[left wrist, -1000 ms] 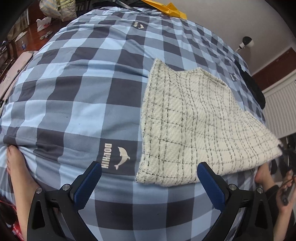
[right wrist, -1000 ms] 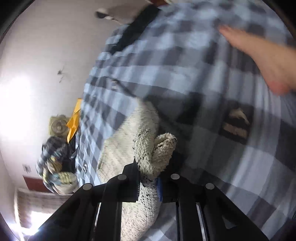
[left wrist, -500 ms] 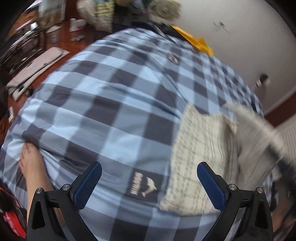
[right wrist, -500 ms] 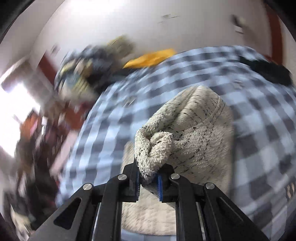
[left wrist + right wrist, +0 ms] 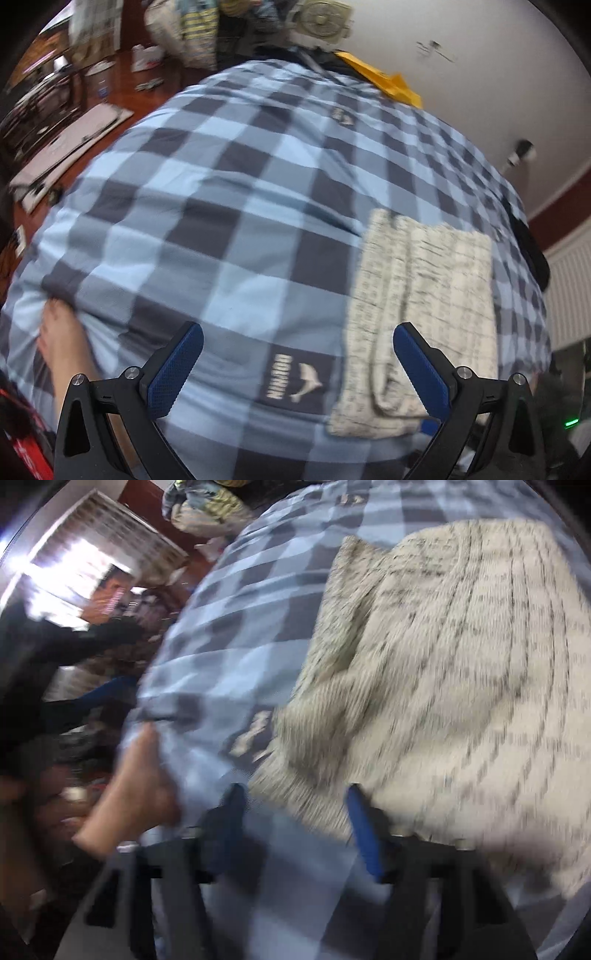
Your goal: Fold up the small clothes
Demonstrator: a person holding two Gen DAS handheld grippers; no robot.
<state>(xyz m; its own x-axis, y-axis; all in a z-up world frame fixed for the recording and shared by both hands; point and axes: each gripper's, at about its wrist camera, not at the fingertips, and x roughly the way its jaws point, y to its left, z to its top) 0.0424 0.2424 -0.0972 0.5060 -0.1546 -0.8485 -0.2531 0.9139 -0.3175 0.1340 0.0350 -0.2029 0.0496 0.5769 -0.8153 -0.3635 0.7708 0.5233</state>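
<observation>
The right gripper (image 5: pixel 291 823) has just been opening, with nothing left between its jaws. The cloth (image 5: pixel 424 295), carried over a second ago, now lies doubled at lower right on the bed (image 5: pixel 221 221); one fold looks done. The left gripper (image 5: pixel 295 365) hangs open, empty.

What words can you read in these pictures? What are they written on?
"DOLPHIN", sideways, beside a small white dolphin picture: on a dark square patch of the blue checked bed cover, next to the cream checked garment.
A second patch farther up the cover: too small to read.
The same near patch in the right wrist view: too blurred to read.
Papers and packets on the floor: too small and blurred.
</observation>
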